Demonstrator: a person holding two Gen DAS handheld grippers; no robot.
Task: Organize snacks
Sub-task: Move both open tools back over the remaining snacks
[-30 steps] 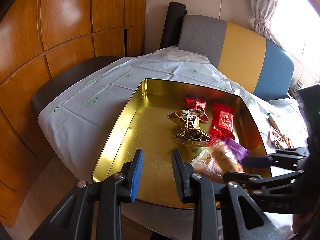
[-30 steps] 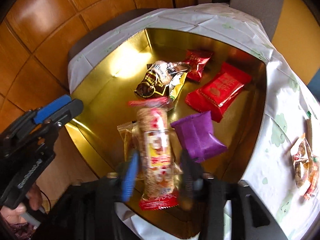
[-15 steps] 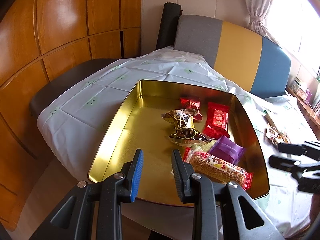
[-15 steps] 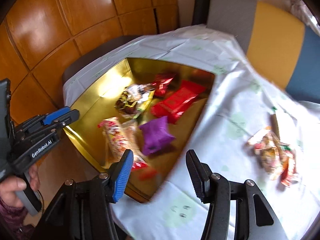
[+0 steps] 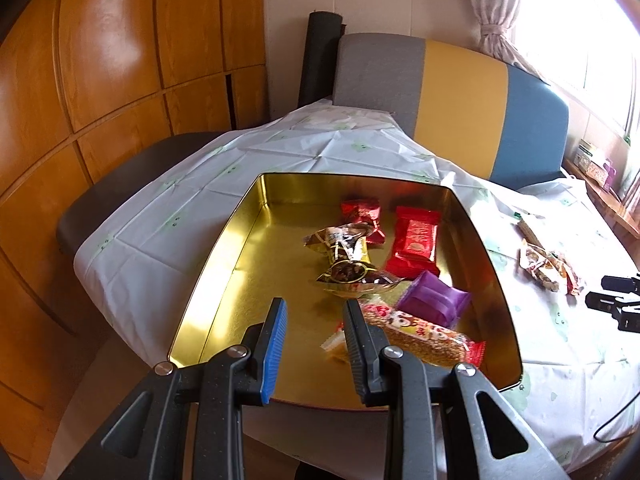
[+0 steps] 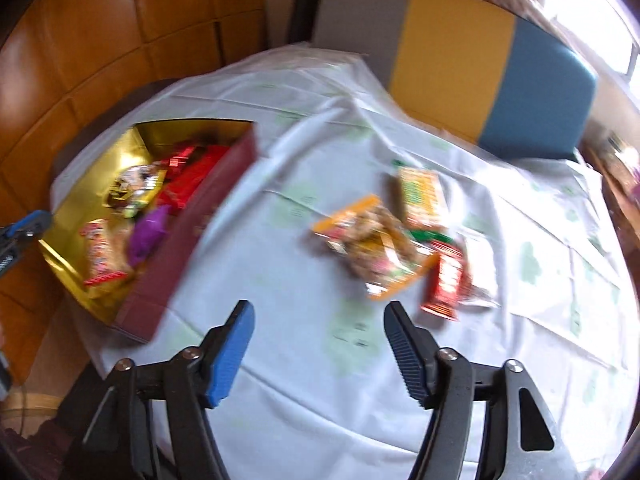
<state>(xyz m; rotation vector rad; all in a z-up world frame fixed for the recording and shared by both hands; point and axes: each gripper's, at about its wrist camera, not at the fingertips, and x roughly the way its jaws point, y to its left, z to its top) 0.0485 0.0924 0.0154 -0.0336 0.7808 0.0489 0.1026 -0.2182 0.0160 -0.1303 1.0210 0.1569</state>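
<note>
A gold tin tray point(image 5: 224, 256) point(image 6: 72, 216) on the white tablecloth holds several snacks: red packets point(image 5: 416, 240), gold-wrapped ones point(image 5: 344, 256), a purple packet point(image 5: 434, 300) and a long peanut bar point(image 5: 420, 332). My left gripper point(image 5: 314, 336) is open and empty above the tray's near edge. My right gripper point(image 6: 318, 344) is open and empty over the cloth, right of the tray. A pile of loose snacks point(image 6: 384, 252) point(image 5: 544, 268), with an orange-green packet point(image 6: 422, 196) and a red bar point(image 6: 446, 284), lies ahead of it. Its tips show in the left wrist view point(image 5: 612, 300).
A chair with a grey, yellow and blue back point(image 5: 448, 92) stands behind the table. Wooden panelling point(image 5: 100, 80) fills the left. A dark seat point(image 5: 120, 184) sits left of the table. A bright window point(image 5: 580, 20) is at the right.
My right gripper let go of the peanut bar in the tray, opened wide and swung right toward the loose snack pile. My left gripper drew back a little.
</note>
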